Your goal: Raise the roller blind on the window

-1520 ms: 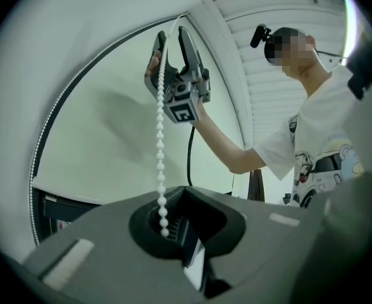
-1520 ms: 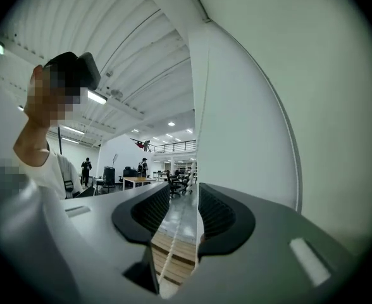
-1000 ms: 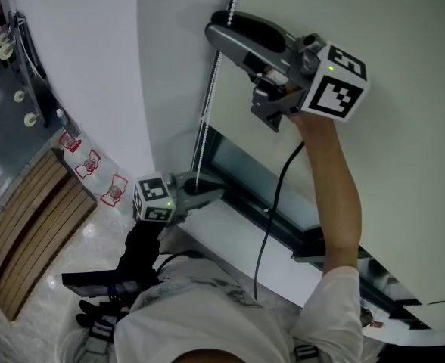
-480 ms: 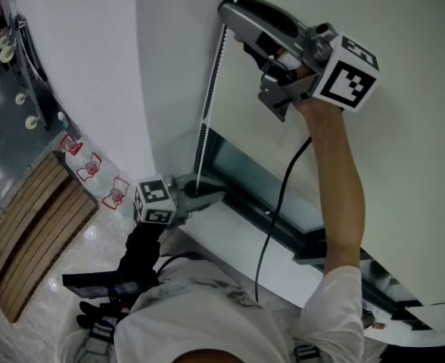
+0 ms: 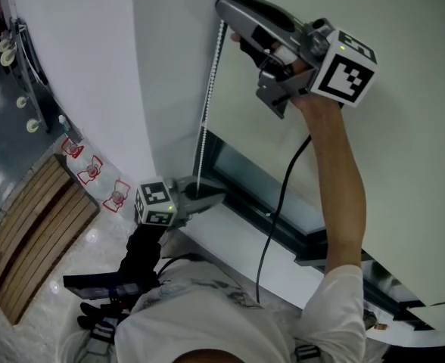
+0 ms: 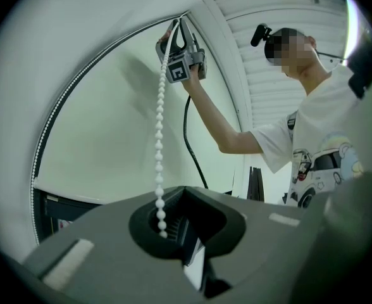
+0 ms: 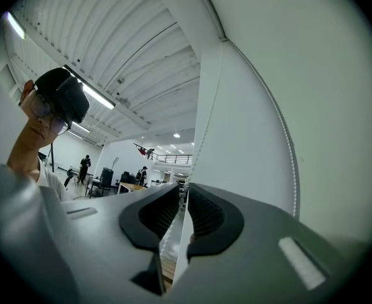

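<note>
- So, the bead chain (image 5: 207, 97) is being stretched straight down the middle-left of the head view, right beside the edge of the roller blind (image 5: 404, 165).
- Its lower stretch is being pinched by the left gripper (image 6: 173, 230), with the jaws pressed together on the beads. That gripper is being held at the lower left, just in front of the dark window frame (image 5: 268, 195).
- Up at the top centre, the right gripper (image 5: 234, 10) is being held against the chain on a raised arm.
- Its jaws have just been closing and the chain is being straddled by them. A sliver of gap is being left beside the beads, so nothing's being squeezed there yet.
- The blind is being left mostly down. Nearly the whole right side of the frame is being covered by pale fabric, and only a dark strip of window is being shown under its bottom edge.
</note>
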